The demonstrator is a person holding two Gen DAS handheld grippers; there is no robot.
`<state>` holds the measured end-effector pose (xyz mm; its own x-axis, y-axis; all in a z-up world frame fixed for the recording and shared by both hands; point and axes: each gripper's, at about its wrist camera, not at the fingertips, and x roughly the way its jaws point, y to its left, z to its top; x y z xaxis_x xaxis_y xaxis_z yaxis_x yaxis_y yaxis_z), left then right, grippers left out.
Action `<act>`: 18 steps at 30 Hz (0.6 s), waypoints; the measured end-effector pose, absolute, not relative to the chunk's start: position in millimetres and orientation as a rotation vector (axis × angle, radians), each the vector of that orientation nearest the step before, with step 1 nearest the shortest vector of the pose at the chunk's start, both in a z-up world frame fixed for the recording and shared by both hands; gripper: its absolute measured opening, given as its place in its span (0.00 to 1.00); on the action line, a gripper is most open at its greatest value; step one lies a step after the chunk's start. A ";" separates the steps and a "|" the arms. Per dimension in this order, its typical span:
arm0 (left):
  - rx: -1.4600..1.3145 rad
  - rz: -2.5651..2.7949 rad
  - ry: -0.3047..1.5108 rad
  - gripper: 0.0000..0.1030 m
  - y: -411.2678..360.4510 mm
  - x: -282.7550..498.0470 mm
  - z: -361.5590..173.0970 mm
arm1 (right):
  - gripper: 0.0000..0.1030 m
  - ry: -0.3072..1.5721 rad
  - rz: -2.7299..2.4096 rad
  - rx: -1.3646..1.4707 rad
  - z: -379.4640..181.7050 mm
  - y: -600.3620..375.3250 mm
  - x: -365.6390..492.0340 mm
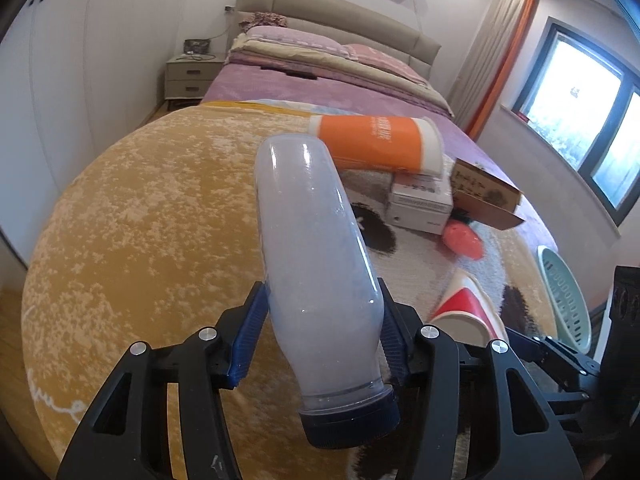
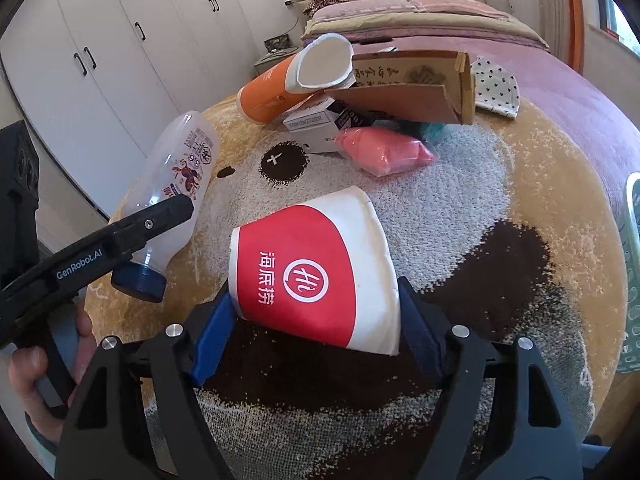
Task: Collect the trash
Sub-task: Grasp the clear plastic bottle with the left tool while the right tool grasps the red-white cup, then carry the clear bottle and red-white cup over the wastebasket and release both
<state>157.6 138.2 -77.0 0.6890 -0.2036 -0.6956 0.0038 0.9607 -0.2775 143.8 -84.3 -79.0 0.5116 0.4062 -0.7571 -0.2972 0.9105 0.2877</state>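
My left gripper [image 1: 320, 328] is shut on a clear plastic bottle [image 1: 316, 248] with a dark blue cap, held cap-down above the yellow blanket; the bottle also shows in the right wrist view [image 2: 176, 176]. My right gripper [image 2: 316, 320] is shut on a red and white paper cup [image 2: 312, 272], held on its side over the bed; the cup shows in the left wrist view [image 1: 468, 312]. More trash lies beyond: an orange cup [image 2: 268, 92], a white box [image 2: 316, 124], a brown cardboard box [image 2: 416, 84] and a pink bag [image 2: 384, 152].
A light green perforated basket [image 1: 568, 296] stands at the right edge of the bed, also at the right of the right wrist view [image 2: 632, 272]. White wardrobes [image 2: 100, 52] line the left wall. A polka-dot cloth [image 2: 496, 88] lies behind the cardboard box. Folded bedding [image 1: 320, 56] lies at the headboard.
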 end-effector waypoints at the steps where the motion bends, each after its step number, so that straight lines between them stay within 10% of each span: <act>1: -0.262 -0.121 0.803 0.49 134.9 156.9 -75.9 | 0.71 0.938 0.423 0.123 -78.2 -85.7 142.3; 18: -0.149 -0.300 0.698 0.49 39.4 139.7 -30.1 | 0.70 0.796 0.330 0.205 -28.1 -171.5 121.3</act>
